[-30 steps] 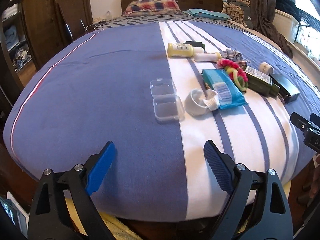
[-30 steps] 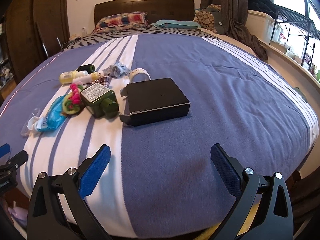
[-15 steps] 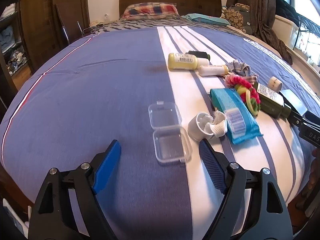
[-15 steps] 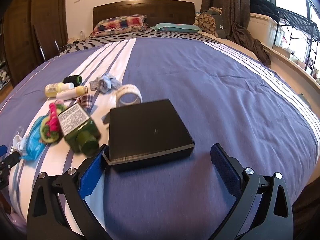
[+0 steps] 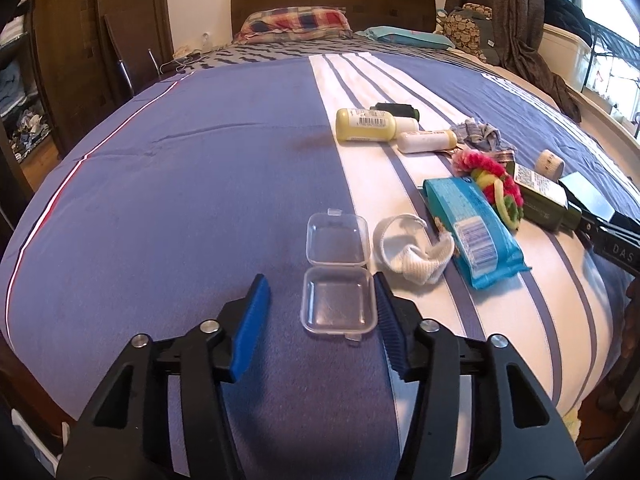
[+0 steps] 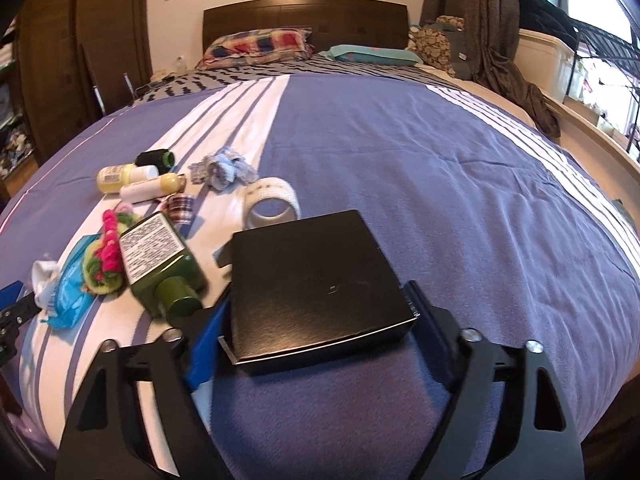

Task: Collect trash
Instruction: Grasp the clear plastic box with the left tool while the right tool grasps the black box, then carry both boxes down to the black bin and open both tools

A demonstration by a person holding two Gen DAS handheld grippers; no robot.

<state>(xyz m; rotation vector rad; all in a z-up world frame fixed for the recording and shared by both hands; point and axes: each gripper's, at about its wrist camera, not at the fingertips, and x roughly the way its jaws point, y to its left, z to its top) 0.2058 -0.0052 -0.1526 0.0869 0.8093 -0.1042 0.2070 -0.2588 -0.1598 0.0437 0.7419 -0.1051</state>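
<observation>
Left gripper [image 5: 320, 312] low centre of frame, jaws closing, clear case [image 5: 338, 280] between them; right pad at case edge, left pad apart, not yet clenched. Right gripper [image 6: 316, 316] lower centre, jaws closing around black box [image 6: 316, 284]; pads at both sides, firm grip unclear. Bed [image 5: 180, 200] with blue-white cover. Right of case: white band [image 5: 412, 252], blue pack [image 5: 468, 228], green bottle [image 6: 160, 256], tape roll [image 6: 272, 204].

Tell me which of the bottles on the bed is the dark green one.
The square-shouldered dark green bottle with the white printed label, lying beside the black box. The other two bottles are pale yellow and white.
</observation>
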